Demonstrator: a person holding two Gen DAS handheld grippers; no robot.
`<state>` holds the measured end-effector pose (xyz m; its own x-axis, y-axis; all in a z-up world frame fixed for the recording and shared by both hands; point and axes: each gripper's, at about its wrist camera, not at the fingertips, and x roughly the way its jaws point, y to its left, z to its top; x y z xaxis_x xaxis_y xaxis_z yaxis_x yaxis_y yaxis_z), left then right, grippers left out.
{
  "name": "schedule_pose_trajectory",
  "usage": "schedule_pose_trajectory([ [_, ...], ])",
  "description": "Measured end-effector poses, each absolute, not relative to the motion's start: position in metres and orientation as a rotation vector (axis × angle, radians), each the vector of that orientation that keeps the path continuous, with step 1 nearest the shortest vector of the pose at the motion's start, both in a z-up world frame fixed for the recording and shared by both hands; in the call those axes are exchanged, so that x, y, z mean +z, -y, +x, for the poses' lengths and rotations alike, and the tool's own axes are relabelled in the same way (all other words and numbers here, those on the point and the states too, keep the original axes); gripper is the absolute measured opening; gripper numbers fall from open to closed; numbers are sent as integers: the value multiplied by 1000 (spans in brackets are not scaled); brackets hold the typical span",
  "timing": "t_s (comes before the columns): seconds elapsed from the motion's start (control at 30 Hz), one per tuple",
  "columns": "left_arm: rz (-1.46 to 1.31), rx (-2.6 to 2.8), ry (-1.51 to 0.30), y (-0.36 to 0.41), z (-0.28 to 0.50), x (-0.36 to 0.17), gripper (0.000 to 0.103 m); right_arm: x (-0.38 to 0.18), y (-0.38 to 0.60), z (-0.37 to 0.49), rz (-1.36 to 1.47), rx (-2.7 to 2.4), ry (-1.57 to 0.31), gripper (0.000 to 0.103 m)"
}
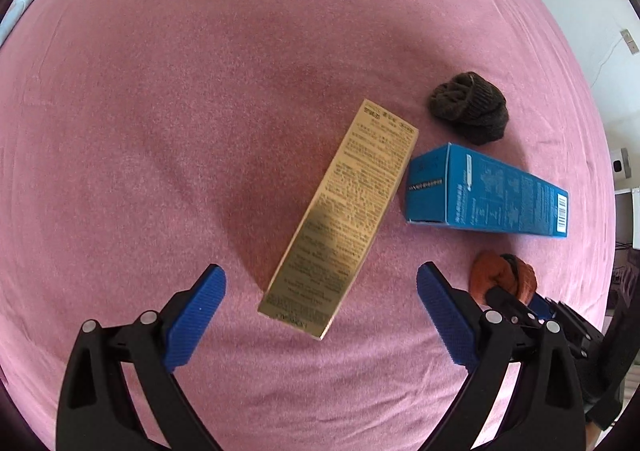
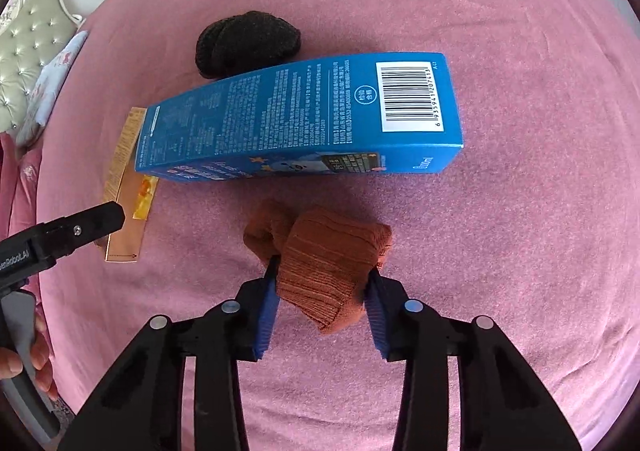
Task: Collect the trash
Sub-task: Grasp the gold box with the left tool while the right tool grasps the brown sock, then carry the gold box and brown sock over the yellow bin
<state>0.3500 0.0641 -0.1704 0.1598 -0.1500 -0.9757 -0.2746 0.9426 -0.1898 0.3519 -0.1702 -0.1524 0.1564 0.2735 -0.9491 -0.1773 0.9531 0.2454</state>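
A long gold box (image 1: pixel 340 219) lies flat on the pink bedspread (image 1: pixel 160 111), its near end between the fingers of my left gripper (image 1: pixel 320 287), which is open and hovers just above it. A blue box (image 1: pixel 488 191) lies to its right; it also shows in the right wrist view (image 2: pixel 300 115). My right gripper (image 2: pixel 322 283) is shut on a rolled orange sock (image 2: pixel 332 263), just in front of the blue box. The orange sock also shows in the left wrist view (image 1: pixel 504 279). The gold box shows partly behind the blue one (image 2: pixel 124 187).
A dark rolled sock (image 1: pixel 468 107) lies beyond the boxes, also in the right wrist view (image 2: pixel 248 43). A padded headboard (image 2: pixel 24 63) and floral pillow (image 2: pixel 52 83) are at the far left. The bed edge and white wall (image 1: pixel 592 11) are at the right.
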Motion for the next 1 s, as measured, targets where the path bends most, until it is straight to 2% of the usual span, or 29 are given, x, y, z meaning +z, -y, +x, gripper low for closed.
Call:
schedule_pose_trajectory([
  [0.07, -361, 89, -1420, -65, 352, -173, 96, -148, 174, 350, 98, 329, -1367, 29],
  [0.23, -313, 85, -1432, -66, 368, -184, 96, -132, 182, 345, 170, 364, -1338, 29],
  [0.3, -291, 82, -1450, -65, 373, -190, 91, -128, 187, 343, 209, 384, -1337, 29],
  [0.33, -286, 83, -1453, -64, 374, -191, 81, -126, 187, 341, 213, 388, -1339, 29],
  [0.37, -285, 81, -1463, -65, 375, -193, 64, -125, 188, 341, 214, 392, -1340, 29],
  [0.43, -270, 89, -1485, -63, 378, -196, 44, -121, 188, 338, 218, 398, -1337, 29],
  [0.47, -256, 85, -1496, -62, 380, -197, 42, -119, 189, 337, 221, 401, -1338, 29],
  [0.77, -236, 54, -1422, -51, 367, -160, 39, -105, 193, 309, 220, 412, -1325, 29],
  [1.0, -209, -19, -1334, -32, 306, -101, 38, -67, 212, 270, 246, 422, -1275, 29],
])
